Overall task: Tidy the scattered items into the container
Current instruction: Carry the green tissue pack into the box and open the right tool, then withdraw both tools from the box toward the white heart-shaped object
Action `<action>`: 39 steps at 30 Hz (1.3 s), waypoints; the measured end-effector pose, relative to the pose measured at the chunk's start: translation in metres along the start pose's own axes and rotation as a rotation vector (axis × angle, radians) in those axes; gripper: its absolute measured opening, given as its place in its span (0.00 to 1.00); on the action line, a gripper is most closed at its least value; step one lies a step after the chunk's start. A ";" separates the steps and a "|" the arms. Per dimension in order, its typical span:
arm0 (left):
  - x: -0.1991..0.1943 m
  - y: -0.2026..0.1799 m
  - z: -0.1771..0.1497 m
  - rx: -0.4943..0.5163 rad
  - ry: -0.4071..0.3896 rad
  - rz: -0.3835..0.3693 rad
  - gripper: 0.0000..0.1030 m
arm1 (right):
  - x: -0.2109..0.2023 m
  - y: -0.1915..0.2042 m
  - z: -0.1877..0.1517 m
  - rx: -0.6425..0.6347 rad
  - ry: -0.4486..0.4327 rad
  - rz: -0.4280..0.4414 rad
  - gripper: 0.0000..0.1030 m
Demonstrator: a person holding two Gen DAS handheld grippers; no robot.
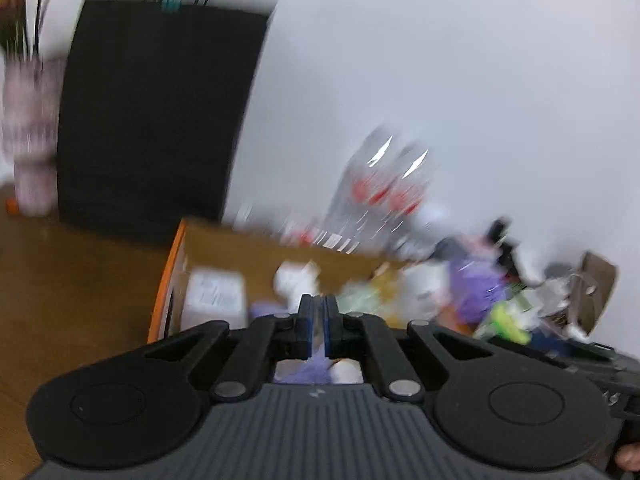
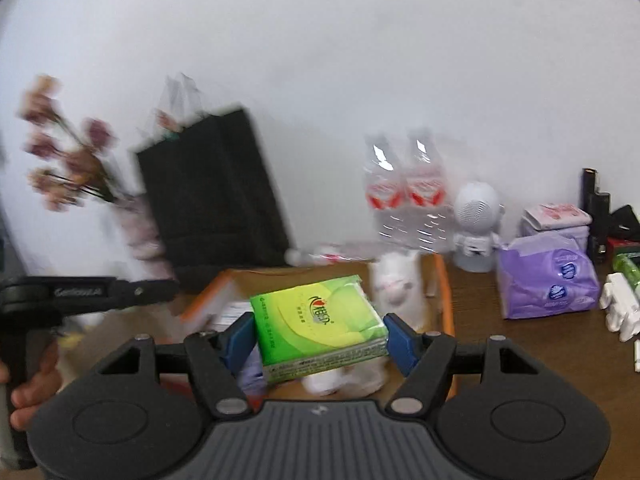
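Note:
My right gripper (image 2: pixel 320 330) is shut on a green tissue pack (image 2: pixel 320 326) and holds it over the near side of the orange-rimmed cardboard box (image 2: pixel 445 280). The box holds a white soft toy (image 2: pixel 396 288) and other small items. My left gripper (image 1: pixel 319 326) is shut with nothing seen between its fingers, above the same box (image 1: pixel 168 276); its view is blurred. The left gripper's handle (image 2: pixel 80 294) shows at the left of the right wrist view. A purple tissue pack (image 2: pixel 548 280) and white items (image 2: pixel 620 312) lie on the table to the right.
A black paper bag (image 2: pixel 216 196) and a vase of pink flowers (image 2: pixel 68 160) stand at the back left. Two water bottles (image 2: pixel 404 192) and a white robot-shaped speaker (image 2: pixel 478 224) stand behind the box by the wall. More clutter (image 1: pixel 520 300) lies at the right.

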State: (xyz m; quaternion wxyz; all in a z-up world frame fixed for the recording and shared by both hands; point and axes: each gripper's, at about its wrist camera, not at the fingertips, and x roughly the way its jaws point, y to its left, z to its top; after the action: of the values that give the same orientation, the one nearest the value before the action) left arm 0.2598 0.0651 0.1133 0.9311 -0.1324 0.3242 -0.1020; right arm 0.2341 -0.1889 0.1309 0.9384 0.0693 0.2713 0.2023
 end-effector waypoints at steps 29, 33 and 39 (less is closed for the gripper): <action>-0.046 -0.019 -0.016 0.124 0.087 0.218 0.99 | 0.022 0.004 0.013 0.069 0.289 -0.114 0.82; -0.068 -0.024 -0.026 0.132 0.071 0.273 1.00 | -0.003 0.018 0.008 0.063 0.296 -0.091 0.83; -0.097 -0.038 -0.056 0.185 0.026 0.326 1.00 | -0.035 0.030 -0.020 0.057 0.268 -0.070 0.89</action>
State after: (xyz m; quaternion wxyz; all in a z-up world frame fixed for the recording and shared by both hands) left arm 0.1455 0.0456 0.1389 0.9392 0.0097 0.3427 0.0194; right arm 0.1857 -0.1758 0.1385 0.8979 0.0586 0.4022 0.1690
